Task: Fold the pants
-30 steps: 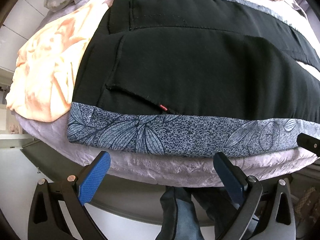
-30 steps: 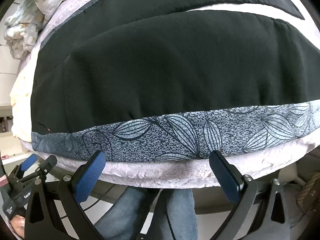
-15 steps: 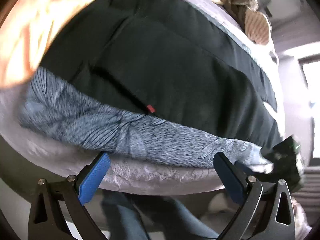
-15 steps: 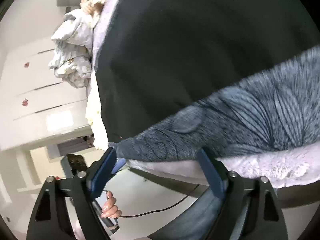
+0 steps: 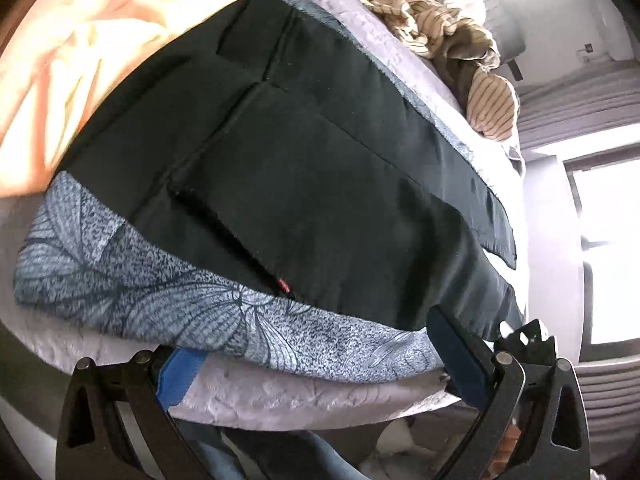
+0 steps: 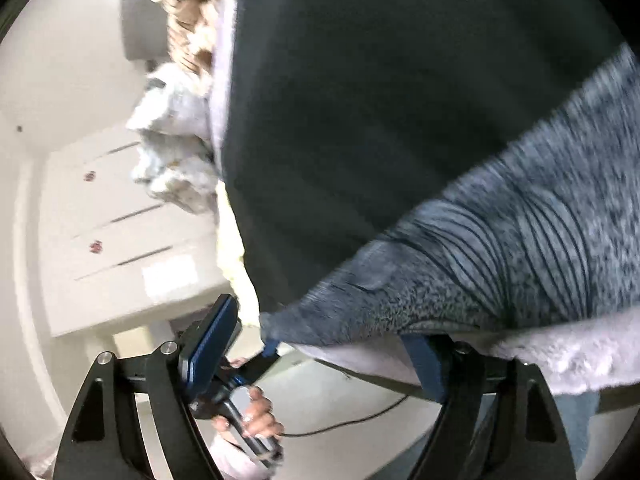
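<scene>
In the left wrist view the left tool (image 5: 316, 354) fills the bottom of the frame, its two blue-padded black fingers (image 5: 178, 374) spread wide apart with nothing between them. Both fingertips sit at the near edge of the bed, against the pale lilac plush bedspread (image 5: 280, 396) that hangs over the mattress edge. Just above the tips a blue-grey cloth printed with dark leaf outlines (image 5: 132, 280) runs as a band from the left of the frame to the lower right. On it lie the black pants (image 5: 312, 184), spread flat across the centre of the frame, with seam lines crossing them and a small red tag (image 5: 283, 285) at their near edge. A peach and cream floral cloth (image 5: 76, 60) lies at the upper left, touching the pants' edge. A crumpled tan striped garment (image 5: 452, 32) is heaped at the upper right, well apart from the tool. A bright window shows at the right edge.

In the right wrist view, which is blurred, the right tool (image 6: 324, 354) is likewise open wide, empty, its right finger tucked under the leaf-print cloth (image 6: 500, 248) at the bed's edge. The pants (image 6: 380, 100) fill the upper middle. A hand (image 6: 252, 416) holding the other tool's grip shows at the lower left, white drawers (image 6: 108, 216) behind it.
</scene>
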{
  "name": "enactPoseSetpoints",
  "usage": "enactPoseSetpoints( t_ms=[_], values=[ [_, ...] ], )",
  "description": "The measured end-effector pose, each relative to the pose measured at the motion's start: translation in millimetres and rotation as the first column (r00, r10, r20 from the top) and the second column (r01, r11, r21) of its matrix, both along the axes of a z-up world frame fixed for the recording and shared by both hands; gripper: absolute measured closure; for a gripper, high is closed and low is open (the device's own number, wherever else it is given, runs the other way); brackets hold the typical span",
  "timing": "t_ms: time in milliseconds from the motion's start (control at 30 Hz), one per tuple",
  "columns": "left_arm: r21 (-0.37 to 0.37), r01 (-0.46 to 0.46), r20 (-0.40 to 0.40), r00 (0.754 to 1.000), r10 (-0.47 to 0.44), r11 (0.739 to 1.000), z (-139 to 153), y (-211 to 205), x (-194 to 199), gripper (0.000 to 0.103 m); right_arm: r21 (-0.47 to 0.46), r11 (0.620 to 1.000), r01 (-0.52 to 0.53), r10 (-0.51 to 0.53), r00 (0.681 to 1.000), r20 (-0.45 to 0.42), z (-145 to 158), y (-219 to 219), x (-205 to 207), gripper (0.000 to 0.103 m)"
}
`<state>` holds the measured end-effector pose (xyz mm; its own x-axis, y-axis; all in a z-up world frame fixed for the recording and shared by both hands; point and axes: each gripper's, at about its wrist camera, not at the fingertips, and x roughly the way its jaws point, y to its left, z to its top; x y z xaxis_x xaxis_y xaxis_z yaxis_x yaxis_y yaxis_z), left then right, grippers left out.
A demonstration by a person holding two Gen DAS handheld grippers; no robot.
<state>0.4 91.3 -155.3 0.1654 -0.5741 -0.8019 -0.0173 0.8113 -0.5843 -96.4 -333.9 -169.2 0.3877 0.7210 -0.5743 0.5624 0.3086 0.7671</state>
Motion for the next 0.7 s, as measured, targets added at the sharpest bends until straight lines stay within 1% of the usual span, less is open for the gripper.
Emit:
enactPoseSetpoints(
  t_ms=[67,133,167,200,233,267,300,333,367,400,433,467,533,567,633,667,700],
  values=[
    [0.054,-0.006,-0.032,0.999,0.008,0.998,-14.7,2.6,-2.3,0.000,-0.014,1.000,-0.005,0.005,1.000,-0.017,-3.7,1.1,-1.8,0.019],
    [0.074,-0.026,-0.055,0.998,0.030,0.997,-27.1,2.4,-4.9,0.000,-0.022,1.000,-0.008,0.007,0.999,-0.036,-8.4,1.8,-8.5,0.020],
    [0.076,-0.031,-0.054,0.998,0.035,0.997,-28.7,2.7,-5.2,0.002,-0.023,1.000,0.002,-0.003,0.999,-0.036,-9.3,-0.6,-10.9,0.020],
    [0.088,-0.036,-0.052,0.998,0.041,0.995,-28.9,4.5,-5.0,0.010,-0.020,1.000,0.016,-0.016,0.999,-0.037,-10.2,-2.3,-12.8,0.024],
    [0.109,-0.043,-0.052,0.997,0.049,0.993,-26.5,4.3,-2.7,0.017,-0.019,0.999,0.031,-0.032,0.999,-0.044,-11.5,-5.5,-13.9,0.035],
    [0.118,-0.046,-0.048,0.997,0.052,0.992,-24.3,3.3,-4.4,0.040,-0.012,0.999,0.053,-0.054,0.997,-0.050,-12.3,-9.6,-15.4,0.048],
    [0.104,-0.042,-0.049,0.998,0.047,0.994,-22.6,5.0,-1.5,0.063,-0.002,0.998,0.060,-0.060,0.997,-0.047,-12.6,-11.2,-14.4,0.085],
    [0.081,-0.043,-0.054,0.997,0.048,0.996,-20.3,7.5,0.1,0.073,-0.007,0.998,0.055,-0.055,0.997,-0.050,-9.9,-12.3,-12.4,0.095],
    [0.057,-0.061,-0.056,0.996,0.064,0.997,-15.1,11.8,3.7,0.084,-0.035,0.999,0.034,-0.035,0.999,-0.040,-1.8,-12.8,-7.5,0.095],
    [0.050,-0.069,-0.052,0.996,0.071,0.996,-10.9,15.8,7.6,0.084,-0.068,0.998,0.000,-0.001,1.000,-0.013,10.4,-11.9,-0.2,0.096],
    [0.047,-0.074,-0.034,0.997,0.075,0.996,-0.6,18.4,8.7,0.084,-0.097,0.995,-0.029,0.029,1.000,0.005,19.0,-9.7,4.9,0.096],
    [0.054,-0.073,0.004,0.997,0.073,0.996,17.0,17.3,9.6,0.084,-0.131,0.989,-0.063,0.068,0.997,0.034,33.7,-7.6,13.2,0.096],
    [0.061,-0.074,0.044,0.996,0.071,0.995,38.6,15.2,12.1,0.084,-0.184,0.976,-0.115,0.133,0.987,0.089,63.4,-6.0,31.1,0.096],
    [0.057,-0.082,0.069,0.995,0.078,0.995,52.6,12.1,16.6,0.084,-0.223,0.963,-0.150,0.179,0.977,0.117,84.0,-4.6,45.2,0.096],
    [0.047,-0.091,0.126,0.988,0.084,0.995,75.7,6.7,28.8,0.084,-0.266,0.946,-0.188,0.234,0.960,0.155,107.8,-8.5,63.2,0.096],
    [0.047,-0.093,0.148,0.985,0.086,0.995,84.1,1.9,38.0,0.084,-0.287,0.935,-0.207,0.264,0.948,0.175,122.4,-10.8,78.8,0.096],
    [0.044,-0.095,0.160,0.983,0.086,0.995,89.4,3.6,46.3,0.084,-0.298,0.930,-0.216,0.278,0.943,0.183,130.1,-12.7,91.0,0.096]
  ],
)
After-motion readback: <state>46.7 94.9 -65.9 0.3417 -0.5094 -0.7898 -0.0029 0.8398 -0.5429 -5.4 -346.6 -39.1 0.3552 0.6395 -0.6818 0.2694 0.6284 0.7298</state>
